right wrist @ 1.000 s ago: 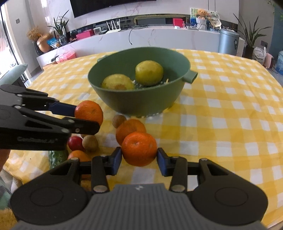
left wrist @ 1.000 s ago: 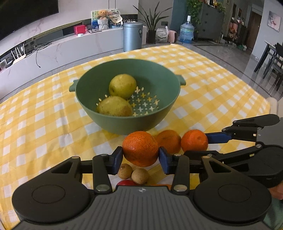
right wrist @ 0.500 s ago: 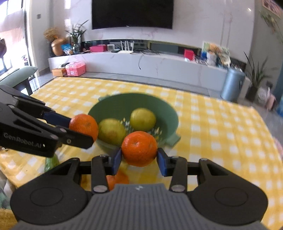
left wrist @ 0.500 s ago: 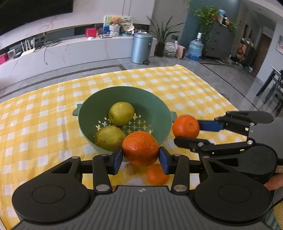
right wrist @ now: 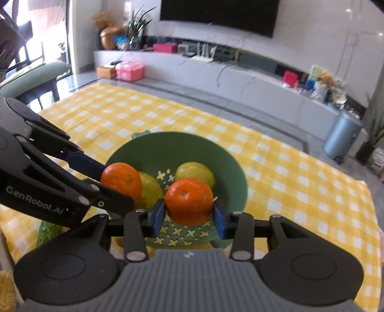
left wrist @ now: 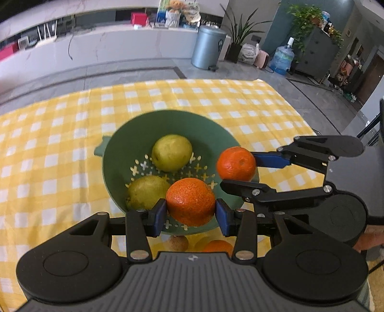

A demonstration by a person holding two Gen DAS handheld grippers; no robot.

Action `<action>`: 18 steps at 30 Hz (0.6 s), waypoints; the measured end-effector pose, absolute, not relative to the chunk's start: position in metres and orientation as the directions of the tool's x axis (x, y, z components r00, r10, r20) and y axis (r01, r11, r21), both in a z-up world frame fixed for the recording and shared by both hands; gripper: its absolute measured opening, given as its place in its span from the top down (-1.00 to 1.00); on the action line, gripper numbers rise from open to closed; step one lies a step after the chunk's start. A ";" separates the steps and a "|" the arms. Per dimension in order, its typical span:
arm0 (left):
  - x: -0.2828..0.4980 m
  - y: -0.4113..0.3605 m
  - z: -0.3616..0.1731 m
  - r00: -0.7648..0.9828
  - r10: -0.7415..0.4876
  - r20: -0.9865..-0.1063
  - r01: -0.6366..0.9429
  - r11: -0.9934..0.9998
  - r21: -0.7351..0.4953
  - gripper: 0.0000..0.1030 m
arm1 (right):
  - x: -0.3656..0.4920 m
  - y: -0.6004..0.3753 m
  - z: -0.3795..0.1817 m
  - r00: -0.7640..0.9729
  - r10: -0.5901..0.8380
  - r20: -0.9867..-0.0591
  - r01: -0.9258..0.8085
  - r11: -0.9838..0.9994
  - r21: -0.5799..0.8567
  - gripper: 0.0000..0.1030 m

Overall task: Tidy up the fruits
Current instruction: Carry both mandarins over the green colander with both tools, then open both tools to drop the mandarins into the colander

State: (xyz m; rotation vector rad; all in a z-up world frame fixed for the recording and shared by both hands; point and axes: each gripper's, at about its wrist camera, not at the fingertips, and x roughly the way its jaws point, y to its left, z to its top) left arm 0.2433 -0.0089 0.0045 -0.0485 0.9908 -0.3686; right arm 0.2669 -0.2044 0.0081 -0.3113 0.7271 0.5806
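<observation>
Yellow-and-white check cloth [left wrist: 60, 153] covers the table; green colander bowl [left wrist: 115, 153] sits mid-table w/ cross-shaped drain holes in its floor and small handle tabs on the rim. Two yellow-green pears lie inside: far pear [left wrist: 171, 152] and near pear [left wrist: 146, 192], close together, long axes not readable from these angles. Below the bowl's near rim, on the cloth, a small brown fruit [left wrist: 178, 243] and a loose orange [left wrist: 217, 245] are partly hidden behind the left tool's body. In the right wrist view a green veg [right wrist: 48, 231] pokes out at the lower left, mostly blocked by the other tool. Background: grey bin [left wrist: 208, 48], water jug [left wrist: 281, 58], dark TV [right wrist: 218, 15] over a long white counter.

Left gripper [left wrist: 190, 214]: blue pads clamped on left orange [left wrist: 190, 202], one pad on each side, fruit centred between them, hanging over the bowl's near inside edge, clear of the pears. Round, so no real long axis.

Right gripper [right wrist: 189, 214]: pads clamped on right orange [right wrist: 189, 201], stem dimple facing the camera, held over the bowl's near-right part. From the left wrist view it sits just right of the left one, over the bowl rim, not touching. A hand [left wrist: 370, 236] shows behind the right tool.
</observation>
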 end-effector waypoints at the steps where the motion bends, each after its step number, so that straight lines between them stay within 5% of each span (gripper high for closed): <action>1: 0.245 -0.009 0.002 0.483 -0.325 -0.813 0.282 0.937 -0.208 0.05 | 0.272 -0.204 0.006 0.584 0.392 -0.711 -0.608 0.792 -0.063 0.24; 18: 0.264 -0.003 -0.025 0.407 -0.374 -0.833 0.223 0.926 -0.306 0.04 | 0.312 -0.188 -0.025 0.374 0.394 -0.840 -0.713 0.701 0.011 0.23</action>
